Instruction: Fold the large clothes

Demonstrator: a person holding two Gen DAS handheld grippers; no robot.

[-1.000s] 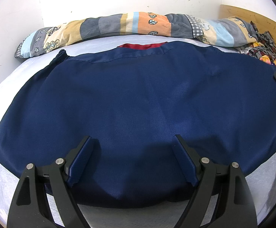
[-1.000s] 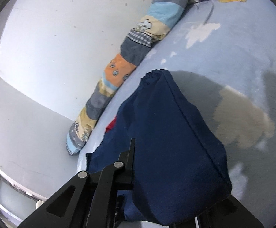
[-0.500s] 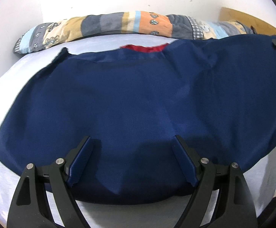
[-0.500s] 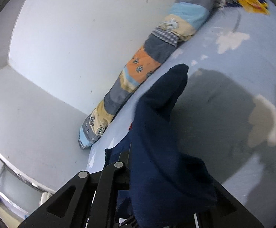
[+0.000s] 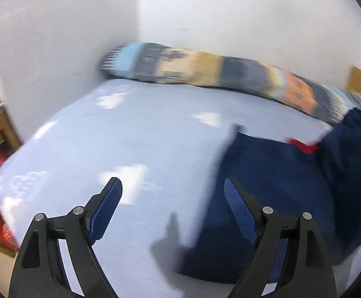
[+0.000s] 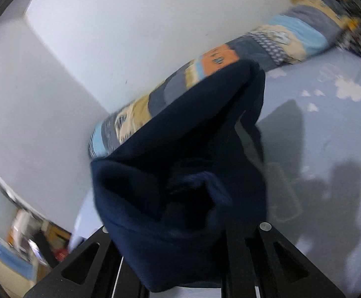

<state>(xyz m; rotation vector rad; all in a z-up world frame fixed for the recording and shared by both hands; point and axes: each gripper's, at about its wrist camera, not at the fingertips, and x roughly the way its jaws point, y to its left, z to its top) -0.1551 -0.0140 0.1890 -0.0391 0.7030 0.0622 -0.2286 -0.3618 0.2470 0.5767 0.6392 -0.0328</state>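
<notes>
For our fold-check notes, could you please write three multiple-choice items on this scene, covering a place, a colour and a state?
1. Where does the patchwork bolster lie?
A. along the wall at the bed's far edge
B. on the floor
C. on the garment

2. What colour is the garment?
A. green
B. navy blue
C. white

3. How is the left gripper?
A. shut on cloth
B. shut on nothing
C. open and empty

Answers: 1 A, it runs beside the wall; 2 B, dark blue cloth with a red patch; 3 C, only bedsheet shows between its spread fingers.

Both wrist cameras look obliquely down over the bed, sharing the patchwork bolster along the wall.
</notes>
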